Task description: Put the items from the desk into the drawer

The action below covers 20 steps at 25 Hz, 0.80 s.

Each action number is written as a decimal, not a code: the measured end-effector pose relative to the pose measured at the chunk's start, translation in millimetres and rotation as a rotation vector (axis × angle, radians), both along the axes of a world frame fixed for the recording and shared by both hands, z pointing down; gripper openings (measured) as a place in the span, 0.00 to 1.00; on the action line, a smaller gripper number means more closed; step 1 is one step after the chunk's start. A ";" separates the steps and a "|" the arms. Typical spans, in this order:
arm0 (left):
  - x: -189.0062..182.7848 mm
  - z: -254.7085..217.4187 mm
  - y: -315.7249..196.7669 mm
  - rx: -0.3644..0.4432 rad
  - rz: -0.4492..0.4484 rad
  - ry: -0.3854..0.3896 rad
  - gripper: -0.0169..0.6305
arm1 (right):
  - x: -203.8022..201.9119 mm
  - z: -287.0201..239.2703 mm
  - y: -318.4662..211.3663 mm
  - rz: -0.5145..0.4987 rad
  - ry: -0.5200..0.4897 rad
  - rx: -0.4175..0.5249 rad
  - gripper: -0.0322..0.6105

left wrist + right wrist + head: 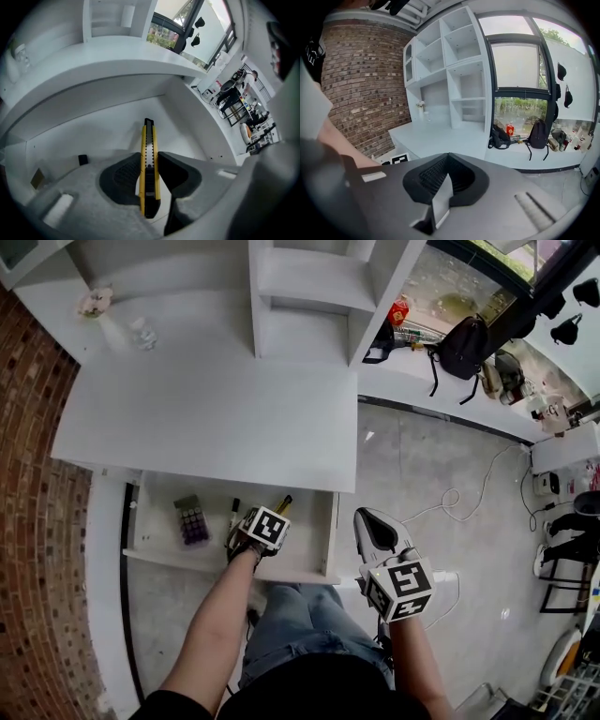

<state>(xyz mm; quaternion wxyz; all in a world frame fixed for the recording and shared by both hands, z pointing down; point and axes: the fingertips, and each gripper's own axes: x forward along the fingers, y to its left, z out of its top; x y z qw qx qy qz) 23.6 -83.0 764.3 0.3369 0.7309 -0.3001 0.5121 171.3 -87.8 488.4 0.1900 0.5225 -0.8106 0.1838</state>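
Head view: at four o'clock the right gripper (373, 524) hangs beside the open drawer (321, 545), jaws together on nothing. At seven o'clock the left gripper (265, 521) points down into the drawer, clamped on a yellow utility knife (149, 140). The white desk (206, 409) lies beyond, toward eleven.

Yellow-black utility knife (149, 164) pointing down into open white drawer (178, 557); marker (232, 514), purple box (193, 521) beside it.

Desk (216, 409): flowers (95, 302), jar (142, 334); drawer (159, 512): purple box (192, 521), marker (232, 514)
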 end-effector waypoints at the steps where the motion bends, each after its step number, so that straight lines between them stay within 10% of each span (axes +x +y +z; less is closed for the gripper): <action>1: -0.1 4.0 0.4 -0.008 0.002 -0.005 0.21 | 0.8 1.0 -1.1 0.003 0.001 -0.003 0.06; 15: 15.9 28.3 6.7 -0.060 0.018 -0.002 0.21 | 9.5 5.1 -14.7 0.001 0.011 -0.026 0.06; 20: 13.1 16.2 9.5 -0.070 -0.064 -0.017 0.74 | 13.1 -2.7 -22.1 -0.008 -0.001 -0.017 0.06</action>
